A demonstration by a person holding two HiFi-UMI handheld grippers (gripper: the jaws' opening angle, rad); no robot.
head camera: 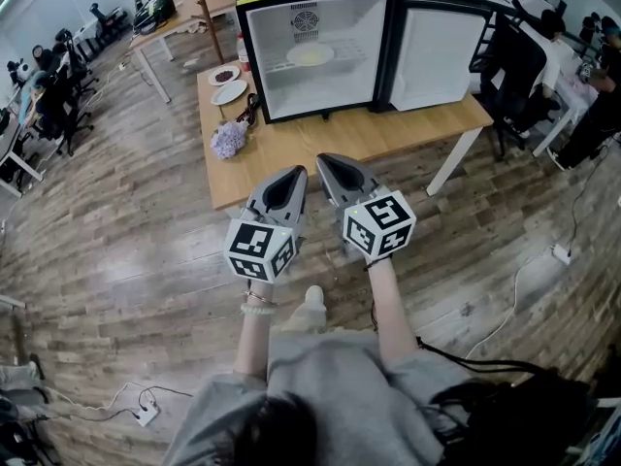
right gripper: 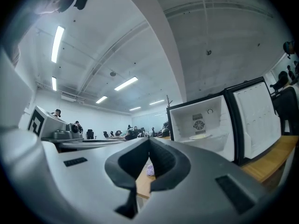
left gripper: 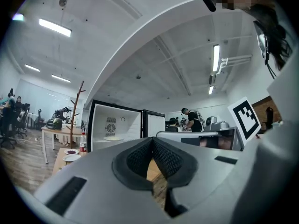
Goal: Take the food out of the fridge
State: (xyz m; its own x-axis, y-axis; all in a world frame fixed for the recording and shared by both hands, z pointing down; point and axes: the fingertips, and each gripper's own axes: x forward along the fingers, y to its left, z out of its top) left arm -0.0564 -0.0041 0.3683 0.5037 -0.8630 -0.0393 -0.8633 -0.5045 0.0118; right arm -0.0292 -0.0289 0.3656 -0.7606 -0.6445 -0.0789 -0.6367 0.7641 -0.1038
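A small black fridge (head camera: 254,37) stands on a wooden table (head camera: 388,129) with its door (head camera: 437,56) swung open to the right. On its wire shelf lies a white plate of pale food (head camera: 310,55); the same plate (left gripper: 112,138) (right gripper: 200,136) shows in both gripper views. I hold both grippers side by side in front of the table's near edge, pointing level at the fridge and well short of it. My left gripper (head camera: 294,173) (left gripper: 152,141) is shut with nothing in it. So is my right gripper (head camera: 326,159) (right gripper: 149,142).
Left of the fridge on the table are a small dish with dark food (head camera: 225,75), a white plate (head camera: 230,92), a red-capped bottle (head camera: 242,51) and a bunch of purple flowers (head camera: 229,140). Office chairs (head camera: 514,66) and people at desks stand on both sides. Cables (head camera: 524,289) lie on the floor.
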